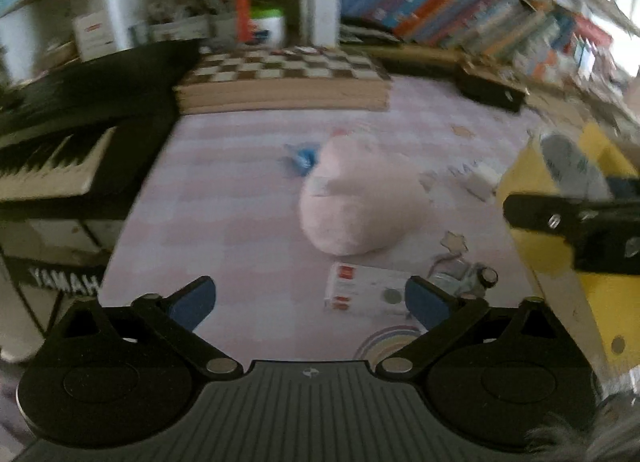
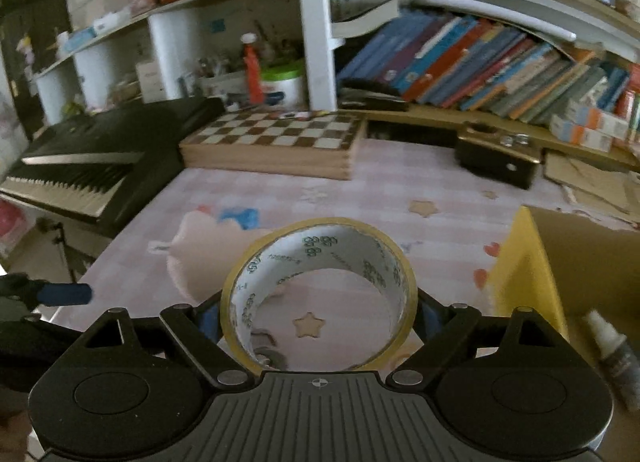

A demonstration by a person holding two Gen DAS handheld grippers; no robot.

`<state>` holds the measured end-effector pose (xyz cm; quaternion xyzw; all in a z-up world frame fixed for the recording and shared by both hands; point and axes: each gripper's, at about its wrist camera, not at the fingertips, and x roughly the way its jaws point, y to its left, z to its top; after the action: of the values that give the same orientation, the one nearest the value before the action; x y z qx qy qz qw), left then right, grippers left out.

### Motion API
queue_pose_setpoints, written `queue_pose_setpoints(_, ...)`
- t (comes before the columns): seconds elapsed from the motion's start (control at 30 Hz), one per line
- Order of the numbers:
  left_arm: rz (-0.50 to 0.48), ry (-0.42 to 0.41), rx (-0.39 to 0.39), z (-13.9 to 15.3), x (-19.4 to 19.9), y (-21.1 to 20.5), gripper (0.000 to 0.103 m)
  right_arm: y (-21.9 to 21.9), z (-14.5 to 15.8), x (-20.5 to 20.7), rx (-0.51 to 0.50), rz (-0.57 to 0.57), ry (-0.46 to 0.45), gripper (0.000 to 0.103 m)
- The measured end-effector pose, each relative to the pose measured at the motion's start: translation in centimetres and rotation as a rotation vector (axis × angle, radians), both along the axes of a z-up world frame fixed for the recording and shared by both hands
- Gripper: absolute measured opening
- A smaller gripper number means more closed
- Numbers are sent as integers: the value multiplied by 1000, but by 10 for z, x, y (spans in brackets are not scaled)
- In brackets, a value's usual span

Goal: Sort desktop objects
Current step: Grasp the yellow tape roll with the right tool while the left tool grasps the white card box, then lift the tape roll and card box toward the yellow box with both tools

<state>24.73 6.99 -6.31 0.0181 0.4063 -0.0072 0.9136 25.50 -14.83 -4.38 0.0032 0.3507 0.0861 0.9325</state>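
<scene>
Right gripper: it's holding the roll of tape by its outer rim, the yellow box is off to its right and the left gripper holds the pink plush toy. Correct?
Not quite. The left gripper is open and empty; the left wrist view shows the pink plush toy lying on the table ahead of it. The right gripper does hold the roll of tape, yellow box to its right.
</scene>
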Motion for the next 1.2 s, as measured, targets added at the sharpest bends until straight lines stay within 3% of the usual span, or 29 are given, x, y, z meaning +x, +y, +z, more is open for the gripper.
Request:
queue_pose_setpoints(0.13, -106, 44, 103, -13, 14, -22, 83, -6, 1, 0, -1, -13, 4, 90)
queue_pose_setpoints(0.4, -178, 75, 106, -23, 23, -43, 83, -11, -1, -2, 0, 1, 14, 90)
queue_pose_setpoints(0.6, -171, 83, 52, -25, 28, -34, 52, -11, -2, -1, 5, 15, 26, 90)
queue_pose_setpoints(0.73, -182, 86, 5, -22, 26, -31, 51, -7, -2, -3, 5, 29, 26, 90)
queue_pose_setpoints(1.2, -142, -86, -125, 38, -26, -2, 51, 11, 16, -31, -13, 45, -36, 90)
